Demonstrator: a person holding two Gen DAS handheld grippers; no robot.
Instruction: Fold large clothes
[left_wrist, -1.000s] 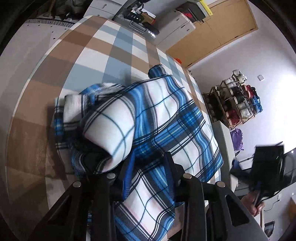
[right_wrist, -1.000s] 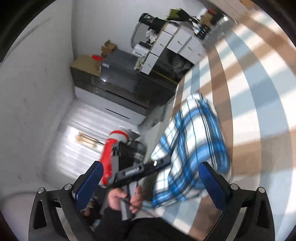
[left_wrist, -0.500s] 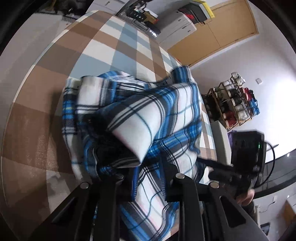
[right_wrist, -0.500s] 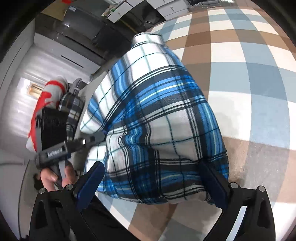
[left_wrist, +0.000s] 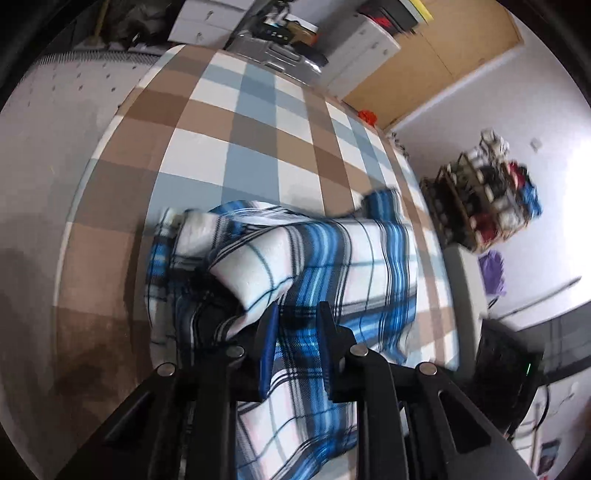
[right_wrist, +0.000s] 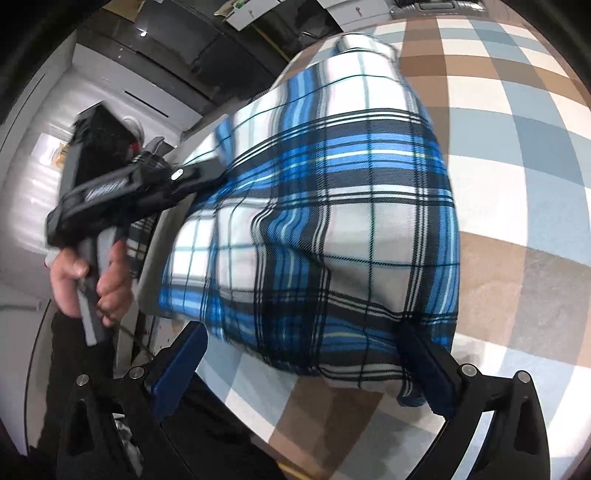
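a: what's the biggest thing here?

b: the desk (left_wrist: 258, 155), covered in a checked cloth of brown, pale blue and white squares. it fills most of both wrist views.

a: and the garment?

b: a blue, white and black plaid shirt (left_wrist: 343, 266) lies bunched on the desk near the person's edge. in the left wrist view a white-lined fold of it rolls over on one side, and a blue cuff or corner pokes out toward the far side edge. in the right wrist view (right_wrist: 325, 206) it spreads from the near edge toward a side edge of the desk, and part of it hangs over that edge.

a: what are the left tongs doing?

b: the left tongs (left_wrist: 297, 325) are clamped on the plaid shirt, with a ridge of cloth pinched between the blue pads at the near edge. the right wrist view shows the same tool from the side (right_wrist: 207, 175), gripped by the person's hand (right_wrist: 92, 273), its tip buried in the fabric.

a: and the right tongs?

b: the right tongs (right_wrist: 306, 354) stand wide apart, one finger at each side of the shirt's near hem. whether they touch the cloth, i cannot tell.

a: anything smaller?

b: a wire rack of jars (left_wrist: 487, 192) stands by the wall beyond the desk's side edge, blurred.
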